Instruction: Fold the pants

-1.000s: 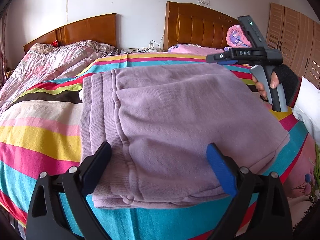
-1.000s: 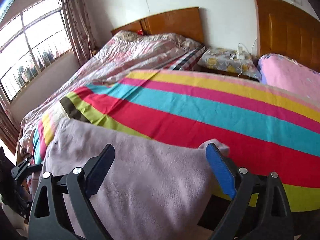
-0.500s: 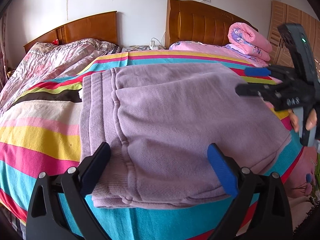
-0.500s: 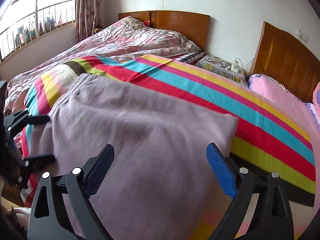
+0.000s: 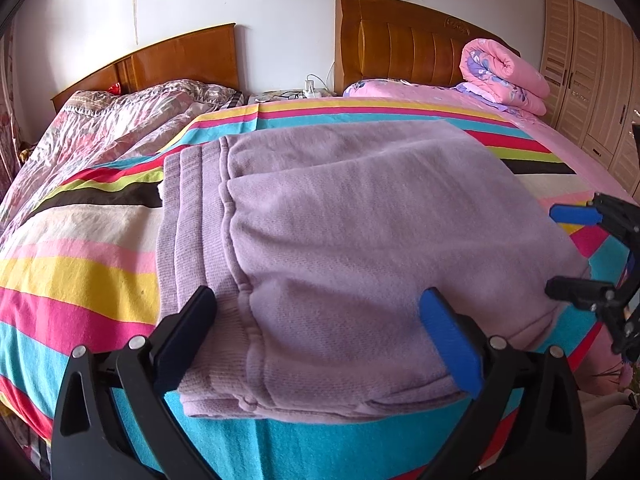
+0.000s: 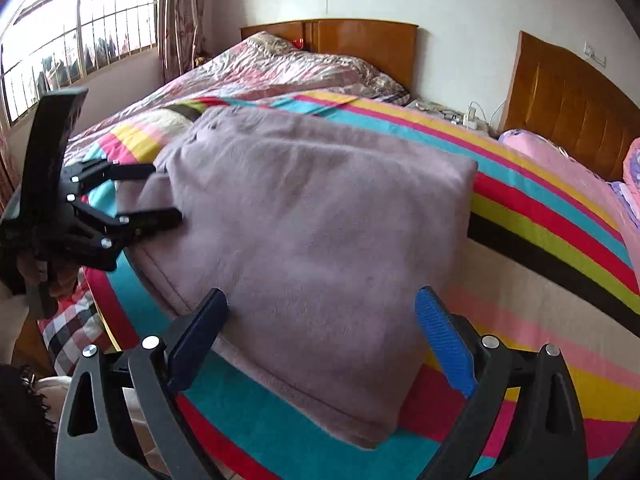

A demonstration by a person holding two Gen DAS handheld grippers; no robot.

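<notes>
Right gripper point(image 5: 560, 254) lower now, beside pants point(image 5: 360, 248)

My left gripper point(image 5: 320, 332) is black with silver screws, one pad blue point(image 5: 448, 340), the other darker, perhaps navy.

Lilac pants on a rainbow-striped sheet

The pants point(image 5: 352, 240) were plain pale lilac; the sheet point(image 5: 80, 276) ran in teal, red, pink, yellow, lime, black and cream stripes. The quilt point(image 5: 116, 120) was pink floral, the roll point(image 5: 500, 76) pink with purple flowers, the headboards point(image 5: 408, 40) orange-brown. Gripper pads point(image 5: 448, 340) were blue on black frames.
</notes>
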